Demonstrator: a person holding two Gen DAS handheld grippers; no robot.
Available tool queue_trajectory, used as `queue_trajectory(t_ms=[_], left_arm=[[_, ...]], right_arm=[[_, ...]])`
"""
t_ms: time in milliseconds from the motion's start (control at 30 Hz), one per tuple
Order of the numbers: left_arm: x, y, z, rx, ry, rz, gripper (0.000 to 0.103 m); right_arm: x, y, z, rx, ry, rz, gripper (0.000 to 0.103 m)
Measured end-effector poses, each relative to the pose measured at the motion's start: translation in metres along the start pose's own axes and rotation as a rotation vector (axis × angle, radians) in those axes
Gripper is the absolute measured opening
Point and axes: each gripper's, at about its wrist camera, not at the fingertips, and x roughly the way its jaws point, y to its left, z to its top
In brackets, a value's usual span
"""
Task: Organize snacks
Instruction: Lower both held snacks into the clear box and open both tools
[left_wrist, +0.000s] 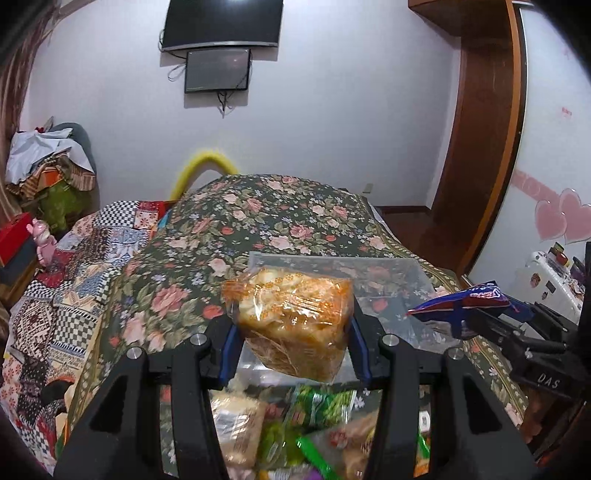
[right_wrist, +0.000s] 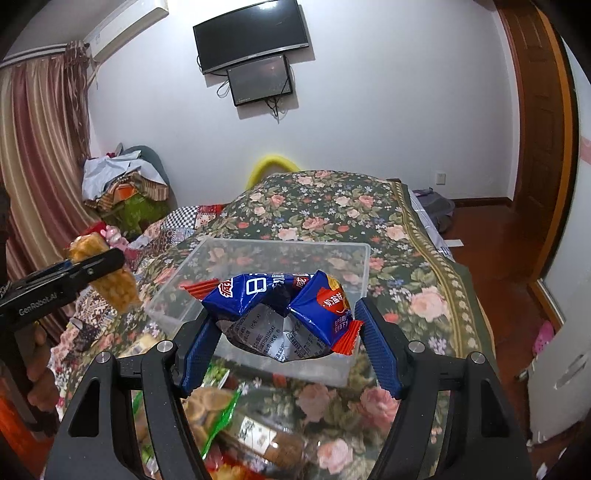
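My left gripper is shut on a clear orange-printed snack bag and holds it in the air above the near edge of a clear plastic box on the floral bedspread. It also shows in the right wrist view, left of the box. My right gripper is shut on a crumpled blue and red snack packet above the clear plastic box. That packet also shows in the left wrist view, right of the box.
Several loose snack packets lie on the bed below both grippers, also in the right wrist view. The floral bedspread rises behind the box. A patchwork quilt lies left. Wooden floor lies right of the bed.
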Motion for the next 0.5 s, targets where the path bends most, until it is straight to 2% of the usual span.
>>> queue_trajectory(t_ms=[167,500], left_arm=[[0.028,-0.003,0.008,-0.005,0.048,-0.019,0.049],[0.076,-0.010,0.007,0.043,0.146,0.030,0.049]], right_arm=[[0.016,0.000,0.005,-0.012,0.024,-0.001,0.069],[0.046,0.008,0.004,-0.077,0.101,-0.027,0.069]])
